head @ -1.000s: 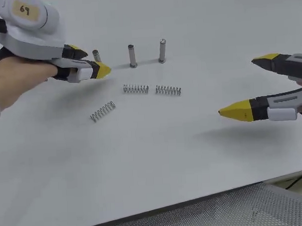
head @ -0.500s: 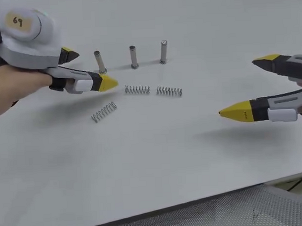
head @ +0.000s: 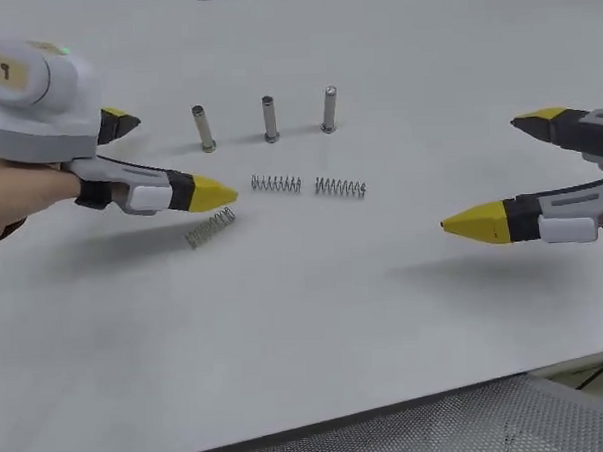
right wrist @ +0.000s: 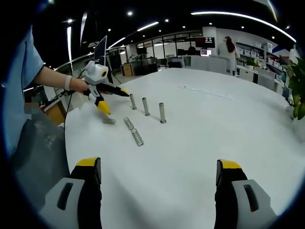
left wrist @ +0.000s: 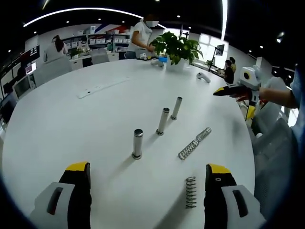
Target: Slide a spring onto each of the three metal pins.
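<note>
Left gripper (head: 176, 156): jaws flung wide, nothing in them, lower tip just beside the nearest spring (head: 210, 227).
Right gripper (head: 482, 173): gaping open too, empty, well off to the right of the work.
Springs: nearest spring lies slanted; the middle spring (head: 277, 184) and right spring (head: 340, 187) lie flat, end to end, on the white table (head: 305, 316).
Pins: left pin (head: 203, 127), middle pin (head: 270, 118) and right pin (head: 329, 109) stand upright in a row behind the springs, bare.

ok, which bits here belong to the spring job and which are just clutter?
Job:
- three metal pins, upright in a row
- three springs, lying loose on the table
- left tool and right tool, both open

Lying about:
- potted plant
- white strip
- small white device
</note>
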Action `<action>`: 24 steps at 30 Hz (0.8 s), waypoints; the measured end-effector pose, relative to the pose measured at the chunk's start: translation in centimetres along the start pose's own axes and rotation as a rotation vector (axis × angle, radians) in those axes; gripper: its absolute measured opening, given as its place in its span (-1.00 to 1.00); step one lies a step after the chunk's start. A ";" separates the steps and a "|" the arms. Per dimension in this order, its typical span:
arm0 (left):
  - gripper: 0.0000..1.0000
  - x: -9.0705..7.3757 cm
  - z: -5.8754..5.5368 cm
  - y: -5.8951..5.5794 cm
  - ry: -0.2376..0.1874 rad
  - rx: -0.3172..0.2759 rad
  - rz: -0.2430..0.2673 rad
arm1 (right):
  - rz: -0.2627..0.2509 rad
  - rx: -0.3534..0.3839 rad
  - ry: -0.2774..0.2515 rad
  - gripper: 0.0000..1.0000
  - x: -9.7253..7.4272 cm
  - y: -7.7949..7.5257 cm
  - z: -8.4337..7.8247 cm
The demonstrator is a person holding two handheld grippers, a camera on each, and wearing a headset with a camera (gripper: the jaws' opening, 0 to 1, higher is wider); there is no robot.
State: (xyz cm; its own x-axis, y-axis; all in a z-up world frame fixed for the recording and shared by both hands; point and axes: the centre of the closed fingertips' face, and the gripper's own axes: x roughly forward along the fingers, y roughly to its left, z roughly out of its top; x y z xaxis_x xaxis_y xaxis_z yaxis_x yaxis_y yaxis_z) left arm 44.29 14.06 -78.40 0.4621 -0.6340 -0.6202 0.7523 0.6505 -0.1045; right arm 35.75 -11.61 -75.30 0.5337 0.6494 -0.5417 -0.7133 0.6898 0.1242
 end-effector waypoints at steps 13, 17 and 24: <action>0.92 -2.7 -0.8 -2.2 -0.036 -0.002 -0.020 | -0.001 -0.009 -0.006 1.00 -0.1 -0.7 0.5; 0.91 -3.5 -1.1 -3.0 -0.047 0.006 -0.027 | 0.001 -0.018 -0.005 1.00 -0.1 -0.9 0.6; 0.86 -4.7 -2.0 -3.9 -0.067 0.010 -0.023 | 0.004 -0.032 -0.003 1.00 -0.2 -1.1 1.1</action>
State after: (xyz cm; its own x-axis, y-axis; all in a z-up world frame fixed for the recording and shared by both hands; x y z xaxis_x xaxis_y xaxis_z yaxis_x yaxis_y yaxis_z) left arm 38.28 15.31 -76.62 0.4748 -0.6753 -0.5644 0.7675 0.6316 -0.1100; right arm 36.95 -12.09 -74.40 0.5317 0.6534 -0.5389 -0.7297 0.6764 0.1001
